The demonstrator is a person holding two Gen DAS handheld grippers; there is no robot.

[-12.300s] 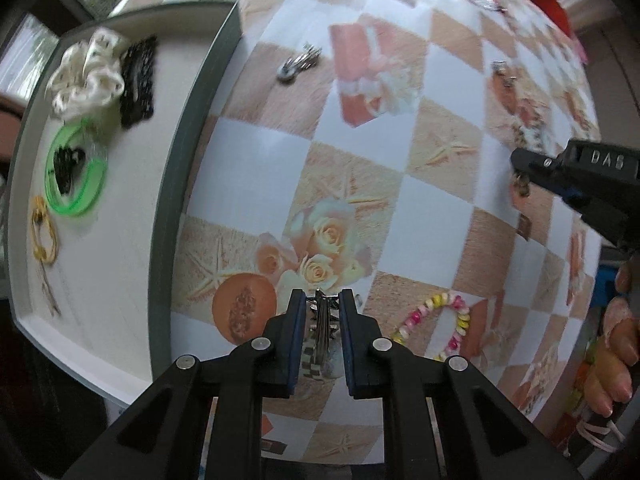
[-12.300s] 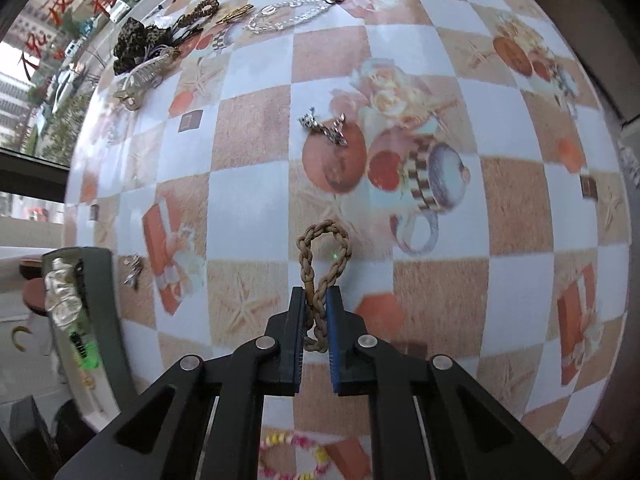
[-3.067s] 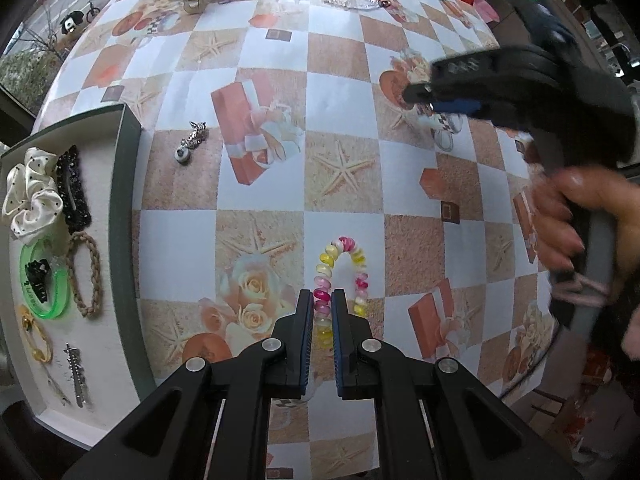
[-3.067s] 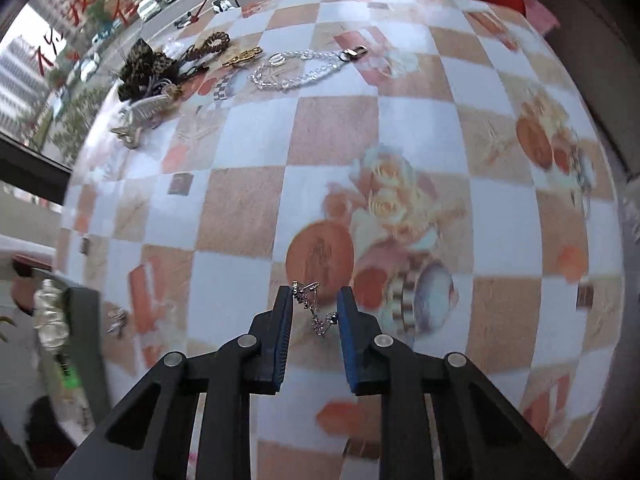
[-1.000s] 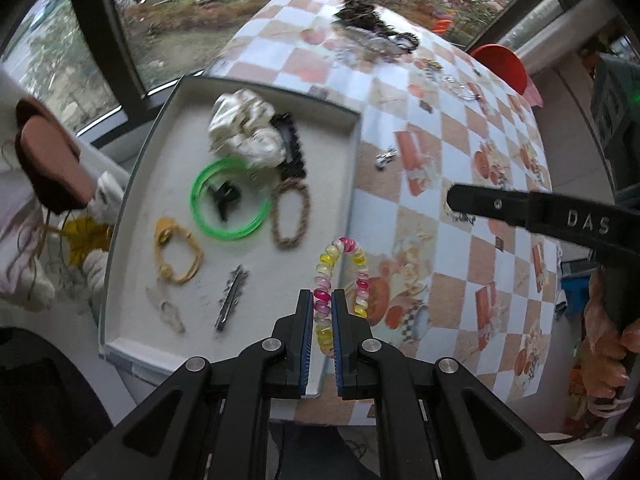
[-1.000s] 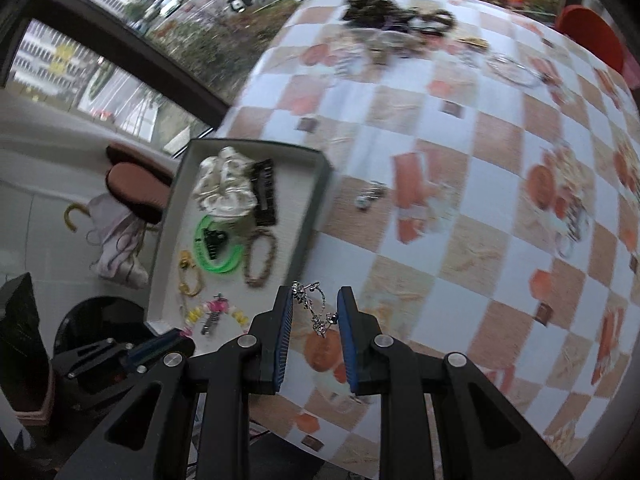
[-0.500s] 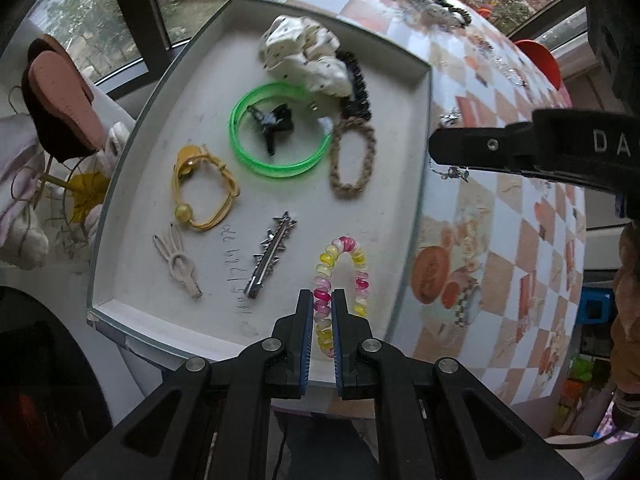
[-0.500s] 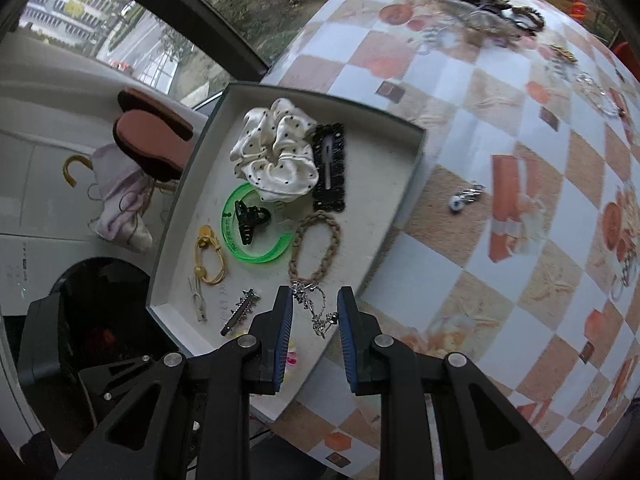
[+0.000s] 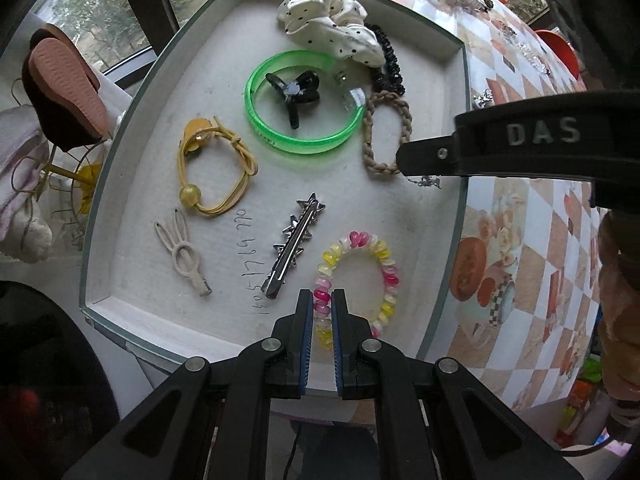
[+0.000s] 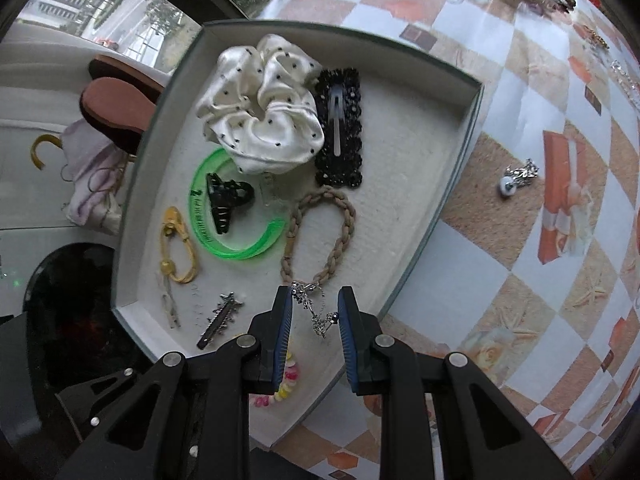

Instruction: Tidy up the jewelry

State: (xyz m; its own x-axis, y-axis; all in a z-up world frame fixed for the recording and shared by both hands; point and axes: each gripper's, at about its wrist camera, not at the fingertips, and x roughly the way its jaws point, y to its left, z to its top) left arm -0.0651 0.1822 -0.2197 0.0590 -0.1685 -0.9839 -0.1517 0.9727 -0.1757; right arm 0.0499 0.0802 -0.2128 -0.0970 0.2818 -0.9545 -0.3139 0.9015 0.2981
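My left gripper [image 9: 321, 314] is shut on a pink, yellow and white bead bracelet [image 9: 386, 270] and holds it low over the near right part of the white-lined tray [image 9: 400, 216]. My right gripper [image 10: 314, 314] is shut on a small silver earring [image 10: 314, 312], held over the tray's [image 10: 416, 184] near right part just past a braided tan bracelet [image 10: 340, 240]. The right gripper also shows in the left wrist view [image 9: 404, 156], with the earring [image 9: 426, 181] hanging under it beside the braided bracelet [image 9: 372, 152].
The tray holds a white dotted scrunchie [image 10: 260, 112], a black clip [image 10: 340, 128], a green bangle [image 9: 300, 136] with a black claw clip [image 9: 294, 92] inside, a yellow hair tie [image 9: 208, 176], a silver star clip [image 9: 296, 240] and a beige bunny clip [image 9: 182, 254]. A silver charm [image 10: 518, 178] lies on the checkered tablecloth [image 10: 520, 240].
Both grippers have come down closer to the tray with their loads. The bead bracelet now hangs lower over the tray's near right part, and the earring is near the braided bracelet.
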